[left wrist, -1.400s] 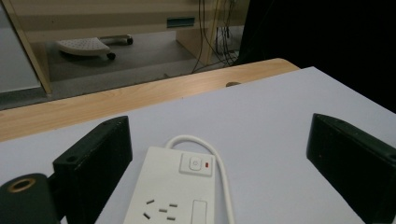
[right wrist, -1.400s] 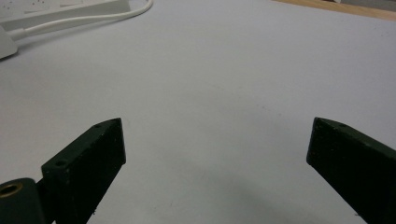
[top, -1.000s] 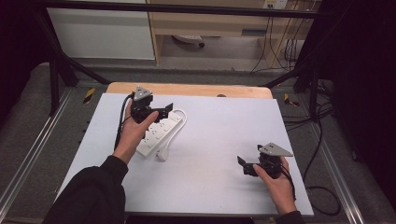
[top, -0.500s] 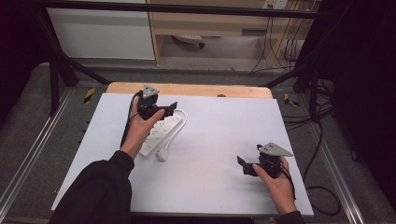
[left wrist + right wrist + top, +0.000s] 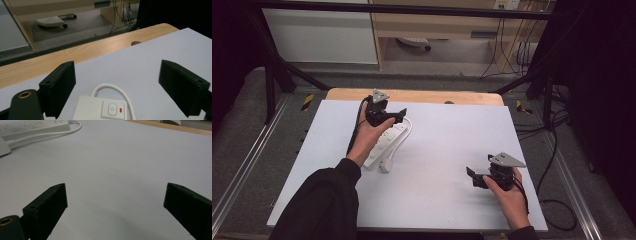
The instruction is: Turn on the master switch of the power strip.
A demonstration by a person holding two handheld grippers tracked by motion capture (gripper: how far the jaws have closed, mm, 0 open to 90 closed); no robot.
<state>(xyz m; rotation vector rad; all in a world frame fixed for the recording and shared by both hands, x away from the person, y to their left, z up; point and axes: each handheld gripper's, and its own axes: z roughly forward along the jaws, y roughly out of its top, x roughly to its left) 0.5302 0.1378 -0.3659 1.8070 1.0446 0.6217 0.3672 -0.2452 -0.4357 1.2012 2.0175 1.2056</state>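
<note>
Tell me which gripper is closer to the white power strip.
Left. The left gripper hovers right over the power strip at its switch end; the right gripper is well off to the side over bare table.

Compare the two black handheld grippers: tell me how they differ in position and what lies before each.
The left gripper hovers over the white power strip near the table's far edge; the right gripper sits near the front edge, apart from it. The left gripper's jaws flank the strip's switch end and have just been closing slightly; the right's flank bare white tabletop. Both stand open, holding nothing.
</note>
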